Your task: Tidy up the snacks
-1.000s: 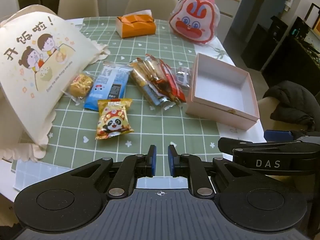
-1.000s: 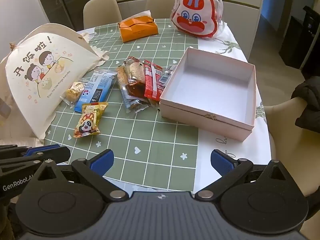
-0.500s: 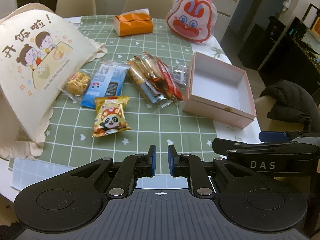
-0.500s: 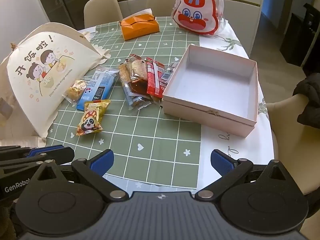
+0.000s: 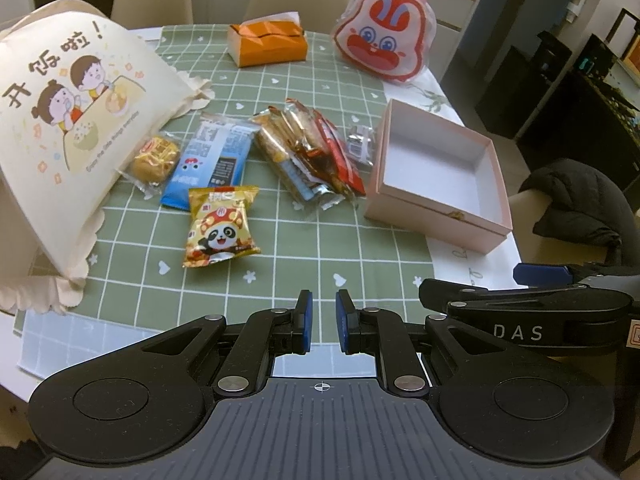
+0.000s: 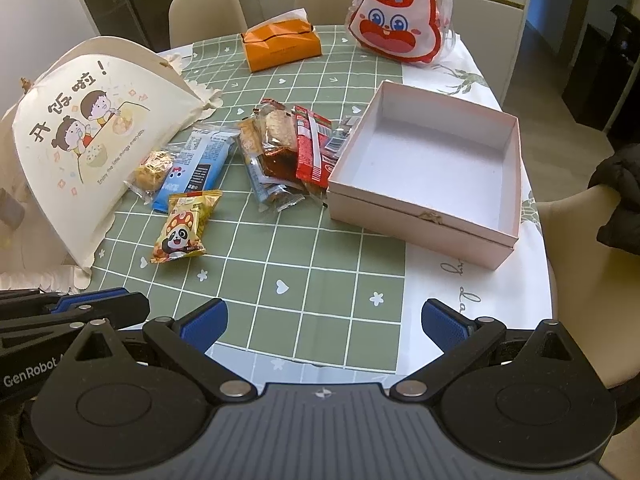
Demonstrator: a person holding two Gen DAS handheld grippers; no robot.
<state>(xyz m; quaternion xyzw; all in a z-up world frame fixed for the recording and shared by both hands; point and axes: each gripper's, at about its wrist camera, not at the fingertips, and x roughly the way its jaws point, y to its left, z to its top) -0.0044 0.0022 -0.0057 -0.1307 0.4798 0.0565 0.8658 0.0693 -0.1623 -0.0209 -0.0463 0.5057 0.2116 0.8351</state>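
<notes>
Several snack packets lie on the green checked tablecloth: a yellow panda packet (image 5: pixel 220 226) (image 6: pixel 184 226), a blue packet (image 5: pixel 210 164) (image 6: pixel 194 168), a wrapped pastry (image 5: pixel 154 160) (image 6: pixel 150 172) and a pile of bars (image 5: pixel 310 160) (image 6: pixel 286 152). An empty pink box (image 5: pixel 436 216) (image 6: pixel 420 220) stands open to their right. My left gripper (image 5: pixel 321 322) is nearly shut and empty, above the table's near edge. My right gripper (image 6: pixel 322 320) is wide open and empty, also at the near edge.
A cream food cover (image 5: pixel 68 108) (image 6: pixel 76 136) stands at the left. An orange tissue box (image 5: pixel 266 42) (image 6: pixel 280 46) and a rabbit bag (image 5: pixel 384 40) (image 6: pixel 398 24) sit at the far side. Chairs surround the table; a dark jacket (image 5: pixel 580 204) hangs on the right chair.
Both grippers have moved slightly forward towards the table; the snacks and box look nearer. Neither jaw opening has changed.
</notes>
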